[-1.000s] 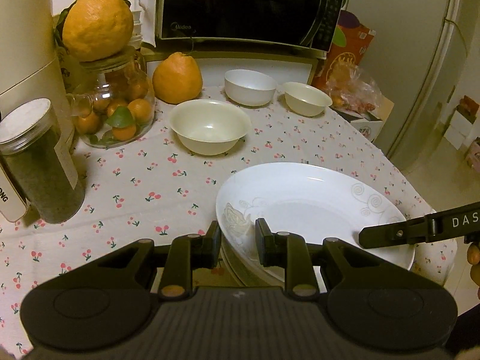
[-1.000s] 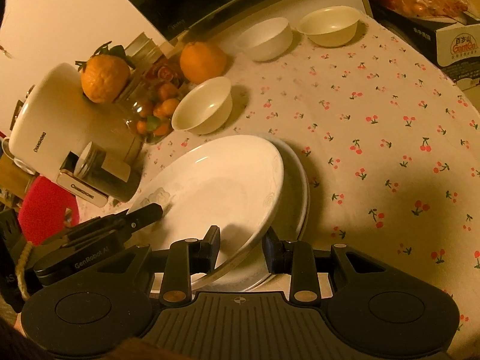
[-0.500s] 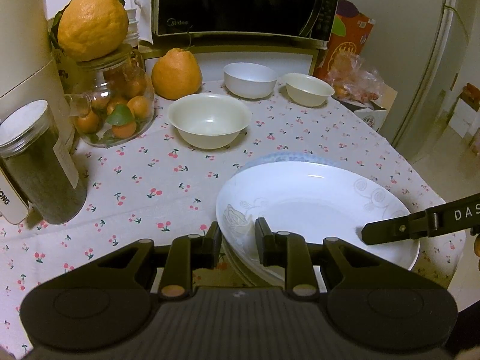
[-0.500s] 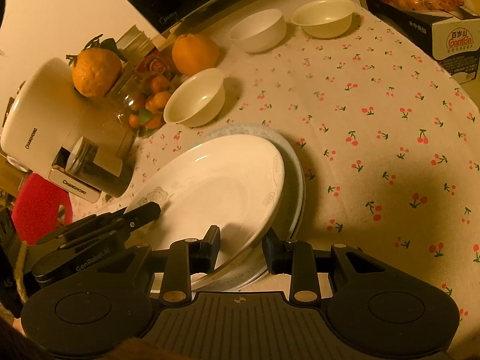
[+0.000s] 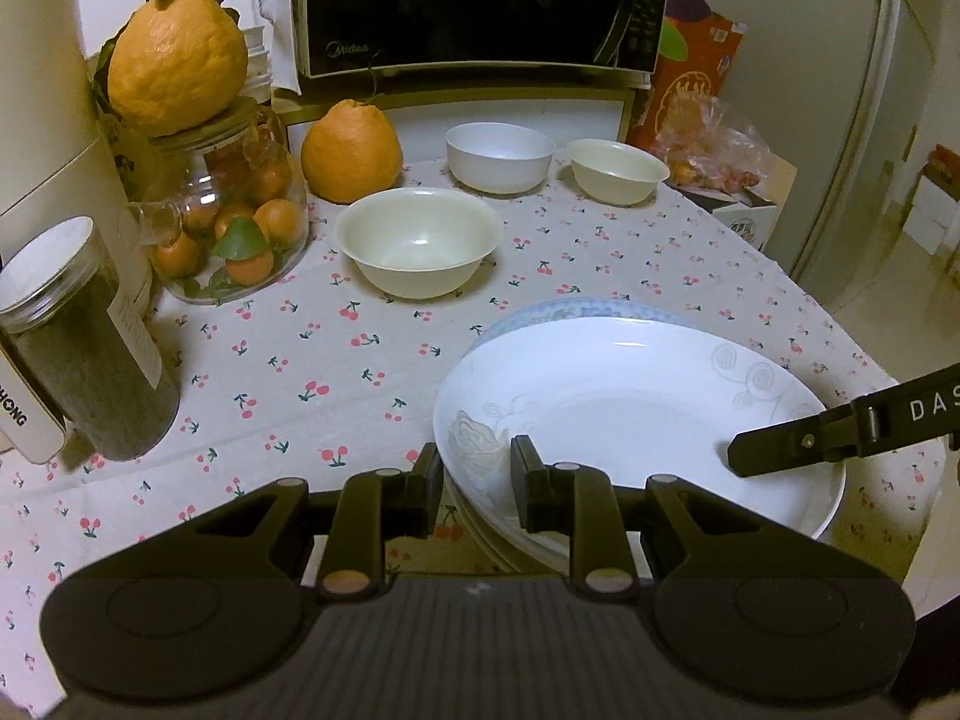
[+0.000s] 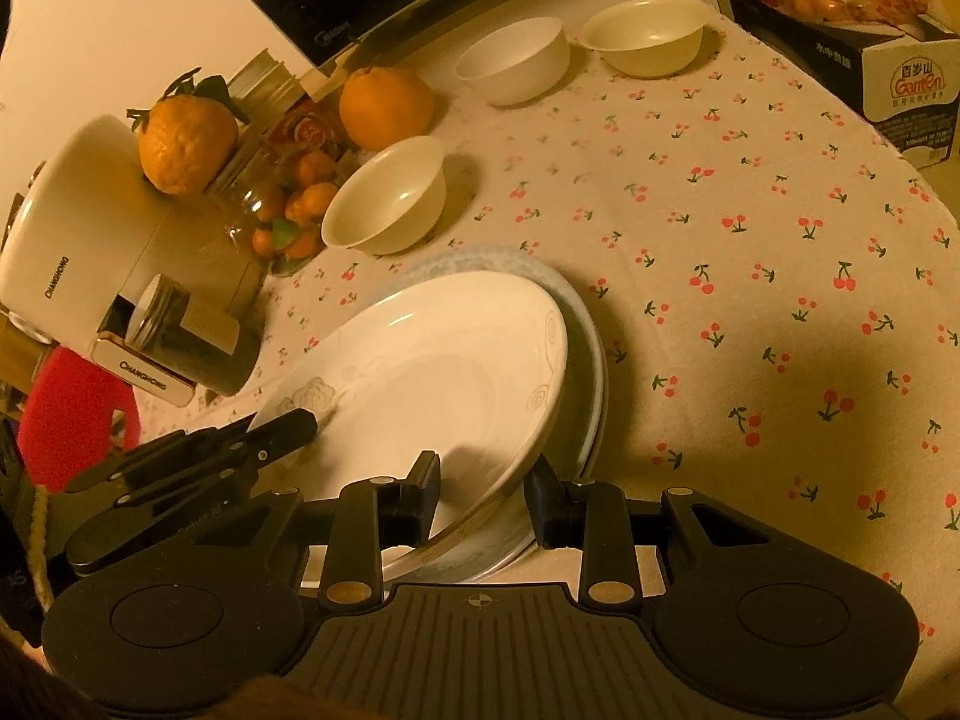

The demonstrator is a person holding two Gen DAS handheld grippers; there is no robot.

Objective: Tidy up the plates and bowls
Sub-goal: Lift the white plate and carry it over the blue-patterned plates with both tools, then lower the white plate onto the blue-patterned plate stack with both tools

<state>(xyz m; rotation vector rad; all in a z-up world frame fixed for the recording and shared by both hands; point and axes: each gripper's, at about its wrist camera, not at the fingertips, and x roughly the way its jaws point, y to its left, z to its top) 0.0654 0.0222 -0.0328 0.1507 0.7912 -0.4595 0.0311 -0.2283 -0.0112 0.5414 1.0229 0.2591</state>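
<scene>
With both my left gripper [image 5: 477, 483] and right gripper [image 6: 483, 495] pinching opposite rims of the white plate [image 5: 630, 414], I should lower it level and centred onto the blue-rimmed plate [image 6: 576, 324] beneath.

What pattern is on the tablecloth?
Small red cherries on white tablecloth, clearest in the left wrist view.

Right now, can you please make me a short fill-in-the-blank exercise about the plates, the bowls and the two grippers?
1. Both grippers hold the rim of the white ____.
2. Below the white plate lies a second plate with a ____ rim.
3. The number of empty bowls on the cherry tablecloth is ____.
4. One large orange sits on top of the glass ____.

Missing words: plate; blue; three; jar
</scene>
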